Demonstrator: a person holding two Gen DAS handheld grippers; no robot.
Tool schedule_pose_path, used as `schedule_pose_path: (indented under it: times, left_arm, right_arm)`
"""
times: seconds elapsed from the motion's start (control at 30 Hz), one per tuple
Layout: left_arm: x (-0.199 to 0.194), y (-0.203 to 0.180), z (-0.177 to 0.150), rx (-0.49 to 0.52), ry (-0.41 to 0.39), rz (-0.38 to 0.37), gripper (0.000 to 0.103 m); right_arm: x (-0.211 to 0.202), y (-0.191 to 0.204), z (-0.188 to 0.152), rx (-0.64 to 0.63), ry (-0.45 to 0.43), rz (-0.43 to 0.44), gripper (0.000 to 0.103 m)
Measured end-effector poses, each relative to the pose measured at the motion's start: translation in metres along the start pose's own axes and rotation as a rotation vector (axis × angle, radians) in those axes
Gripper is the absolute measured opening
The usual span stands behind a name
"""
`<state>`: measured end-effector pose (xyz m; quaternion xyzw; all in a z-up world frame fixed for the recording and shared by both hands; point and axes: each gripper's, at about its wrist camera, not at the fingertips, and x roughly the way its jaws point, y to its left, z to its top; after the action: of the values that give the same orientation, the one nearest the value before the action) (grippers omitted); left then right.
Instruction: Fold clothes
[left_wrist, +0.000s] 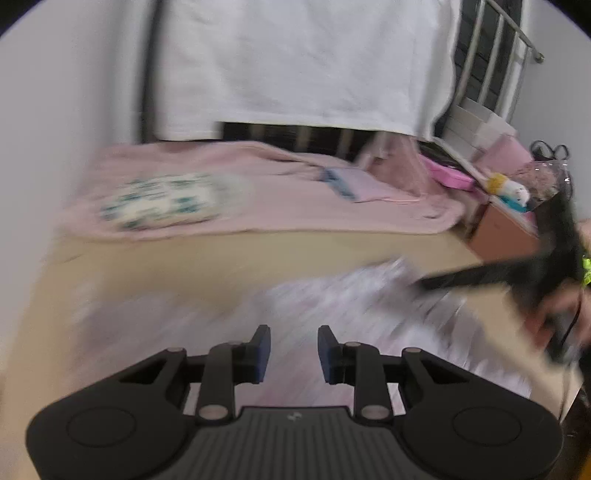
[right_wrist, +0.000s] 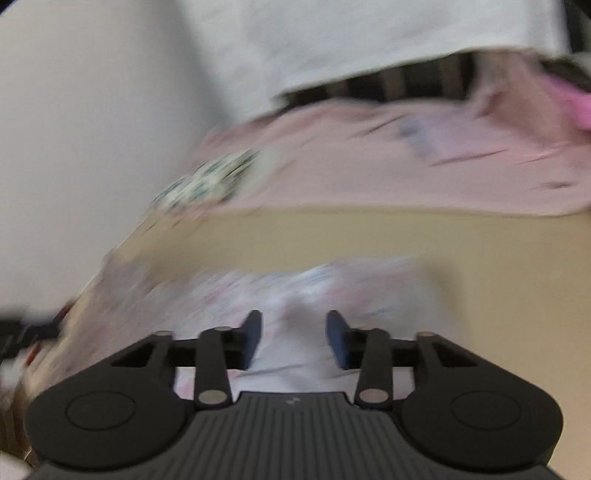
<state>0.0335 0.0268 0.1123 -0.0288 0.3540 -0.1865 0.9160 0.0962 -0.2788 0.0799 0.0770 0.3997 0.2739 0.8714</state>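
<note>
A pale pink-and-white patterned garment (left_wrist: 332, 306) lies spread on the tan bed surface (left_wrist: 221, 258), blurred by motion. My left gripper (left_wrist: 294, 352) is open just above its near part, nothing between the blue pads. The right gripper's black body (left_wrist: 535, 280) shows at the right edge of the left wrist view, over the garment's far side. In the right wrist view the garment (right_wrist: 295, 295) lies under my right gripper (right_wrist: 294, 339), which is open and empty, a raised fold of cloth showing between the jaws.
A pink blanket (left_wrist: 258, 199) covers the far part of the bed, with a green-patterned folded cloth (left_wrist: 166, 201) and a folded pink garment (left_wrist: 354, 184) on it. A white sheet (left_wrist: 295, 62) hangs behind. Boxes and a toy (left_wrist: 509, 188) sit at right.
</note>
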Motion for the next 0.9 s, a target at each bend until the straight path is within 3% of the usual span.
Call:
schedule_pose_path:
  times: [0.07, 0.1, 0.13, 0.2, 0.27, 0.4, 0.43, 0.53, 0.6, 0.67, 0.8, 0.83, 0.9]
  left_arm:
    - [0.057, -0.010, 0.016, 0.003, 0.064, 0.008, 0.026]
    - [0.084, -0.012, 0.018, -0.010, 0.115, 0.042, 0.022]
    - [0.106, -0.013, 0.017, -0.041, 0.156, 0.079, 0.012]
    - [0.120, -0.008, 0.008, -0.079, 0.113, 0.098, 0.014]
    - [0.120, -0.003, -0.002, -0.081, 0.059, 0.088, 0.010]
    - [0.115, 0.005, -0.013, -0.098, 0.003, 0.042, 0.009]
    - [0.115, 0.007, -0.013, -0.111, -0.003, 0.044, 0.006]
    - [0.115, 0.002, -0.013, -0.081, -0.021, 0.077, 0.006]
    - [0.116, -0.001, -0.013, -0.035, -0.022, 0.109, 0.006]
    - [0.117, -0.006, -0.013, 0.000, -0.011, 0.139, 0.006]
    - [0.103, -0.010, -0.013, 0.007, 0.009, 0.216, 0.013]
    - [0.088, -0.013, -0.015, 0.004, -0.003, 0.193, 0.014]
    - [0.046, -0.020, -0.022, 0.005, -0.049, 0.074, 0.020]
  right_arm:
    - [0.035, 0.001, 0.007, 0.012, 0.039, 0.016, 0.030]
    - [0.053, -0.003, 0.009, 0.026, 0.063, -0.009, 0.027]
    - [0.061, -0.009, 0.010, 0.043, 0.062, -0.037, 0.020]
    - [0.065, -0.023, 0.009, 0.084, 0.035, -0.073, 0.016]
    - [0.057, -0.041, 0.007, 0.132, -0.011, -0.082, 0.021]
    - [0.039, -0.057, -0.009, 0.056, -0.096, -0.308, 0.024]
    - [0.033, -0.055, -0.013, 0.032, -0.102, -0.323, 0.024]
    - [0.012, -0.044, -0.022, 0.007, -0.113, -0.222, 0.024]
    - [0.016, -0.030, -0.032, -0.083, -0.029, -0.209, 0.024]
    - [0.018, -0.020, -0.044, -0.179, 0.031, -0.252, 0.024]
    - [-0.025, 0.000, -0.069, -0.255, 0.003, -0.398, 0.025]
    - [-0.043, 0.011, -0.077, -0.275, -0.026, -0.414, 0.025]
    - [-0.078, 0.041, -0.103, -0.329, -0.064, -0.288, 0.030]
